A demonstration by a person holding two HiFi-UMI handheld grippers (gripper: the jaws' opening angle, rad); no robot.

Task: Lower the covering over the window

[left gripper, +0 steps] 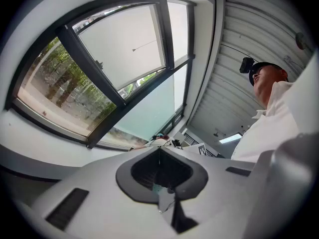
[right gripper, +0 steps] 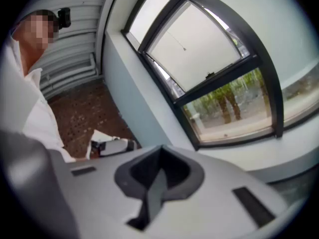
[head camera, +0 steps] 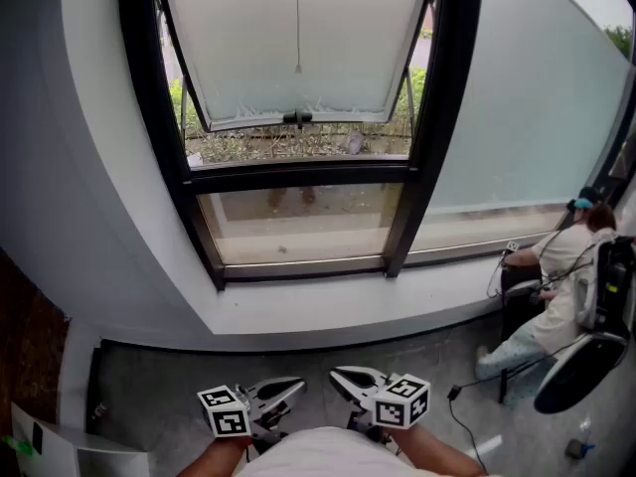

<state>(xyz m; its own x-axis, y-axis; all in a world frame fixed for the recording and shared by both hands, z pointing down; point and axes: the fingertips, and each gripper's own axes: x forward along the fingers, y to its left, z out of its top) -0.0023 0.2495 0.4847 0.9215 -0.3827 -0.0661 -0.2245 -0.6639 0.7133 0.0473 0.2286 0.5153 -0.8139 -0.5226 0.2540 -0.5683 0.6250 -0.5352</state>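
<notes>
Held low and close together, the left hand-held gripper (head camera: 291, 387) and the right hand-held gripper (head camera: 341, 376) are each clenched, with nothing between the jaws. Well ahead of and above them, the white covering (head camera: 298, 38) is seen over the upper pane of the window (head camera: 298, 175), its pull cord (head camera: 297, 18) untouched. A seated person (head camera: 556, 276) is seen beyond the right hand-held gripper's right side

At 12 o'clock in the head view, the top edge cuts off the blind (head camera: 298, 48) and its pull cord (head camera: 297, 18). At 3 o'clock a seated person (head camera: 556, 266) is partly hidden behind a black shape (head camera: 616, 286) I cannot name. At 8 o'clock the corner crops a white box (head camera: 60, 450). At 4 o'clock a floor object (head camera: 576, 449) is too small to tell. My right gripper view is soft throughout.
</notes>
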